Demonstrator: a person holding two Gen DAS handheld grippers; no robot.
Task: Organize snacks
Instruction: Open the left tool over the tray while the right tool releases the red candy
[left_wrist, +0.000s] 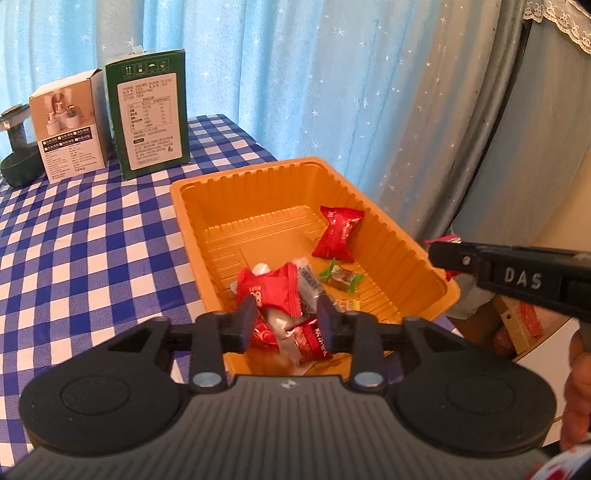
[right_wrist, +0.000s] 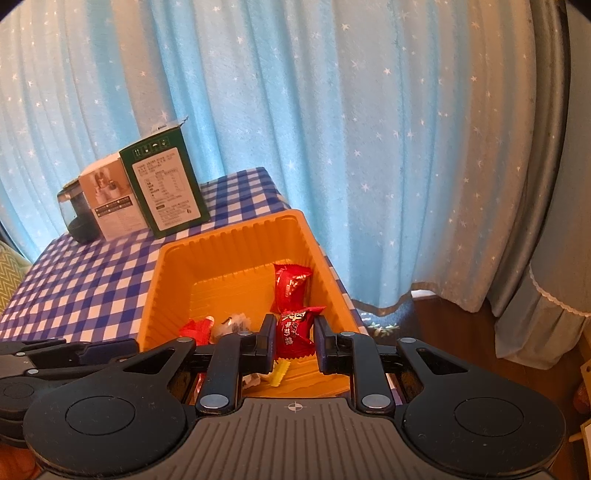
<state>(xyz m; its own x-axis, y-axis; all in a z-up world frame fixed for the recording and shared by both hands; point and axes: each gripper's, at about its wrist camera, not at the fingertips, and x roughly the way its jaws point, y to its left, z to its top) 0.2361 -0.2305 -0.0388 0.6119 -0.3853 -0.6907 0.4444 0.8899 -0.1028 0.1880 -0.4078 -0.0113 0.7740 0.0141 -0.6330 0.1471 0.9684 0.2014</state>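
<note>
Blue star-printed curtains (right_wrist: 295, 129) hang behind a counter (left_wrist: 74, 258) spread with a blue-and-white checked cloth. At the counter's right end sits an orange ribbed tray (left_wrist: 207, 199), its right wall close to the counter's edge with the curtain just beyond. Inside it lie several wrapped snacks: a red packet (left_wrist: 338, 234) near the right wall, a small green-wrapped candy (left_wrist: 341, 277), and a heap of red and clear wrappers (left_wrist: 275, 291) at the near end. The tray's far half is bare, and the cloth to its left is open. At the far left stand a green carton (left_wrist: 151, 114), a white box (left_wrist: 70, 125) and a dark object (left_wrist: 18, 158).

The left tongs (left_wrist: 286, 317) hover over the near heap, narrowly parted; no wrapper is pressed between them. The right tongs (right_wrist: 294, 341) are closed on a red snack packet (right_wrist: 295, 330) above the tray's near right corner.

Only the left view shows the green candy; only the right view shows the wooden floor (right_wrist: 461, 339) beyond the counter.
</note>
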